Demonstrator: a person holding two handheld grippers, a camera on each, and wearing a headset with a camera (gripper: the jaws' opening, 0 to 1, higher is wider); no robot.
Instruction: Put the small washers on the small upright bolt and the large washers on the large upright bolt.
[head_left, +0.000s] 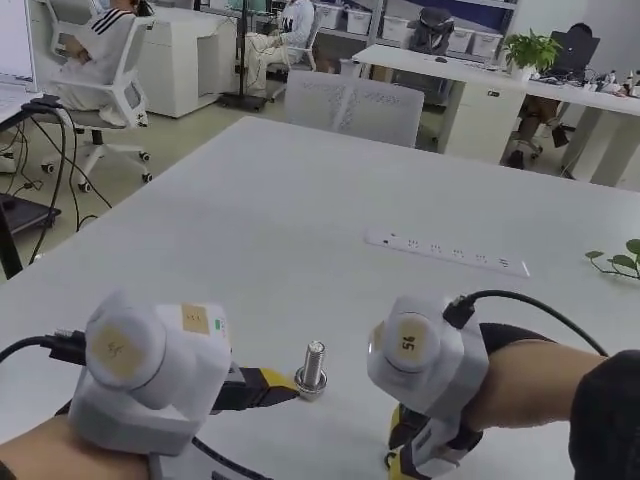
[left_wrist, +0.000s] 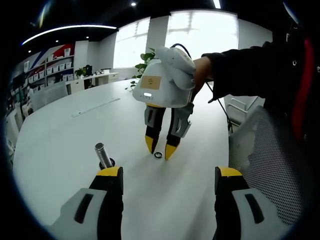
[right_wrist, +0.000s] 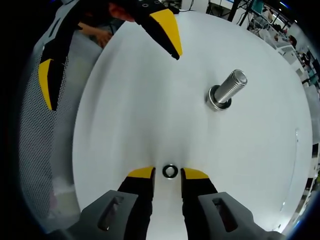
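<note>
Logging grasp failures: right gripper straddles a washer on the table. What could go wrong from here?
The washer lies flat on the table, so the right gripper's tips may skid over it or flick it away. The left gripper's open jaw sits close beside the bolt and could knock it.

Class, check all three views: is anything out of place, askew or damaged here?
One washer lies loose on the table, between the open tips of the right tongs, apart from the bolt. The bolt stands upright; nothing looks spilled or damaged.
</note>
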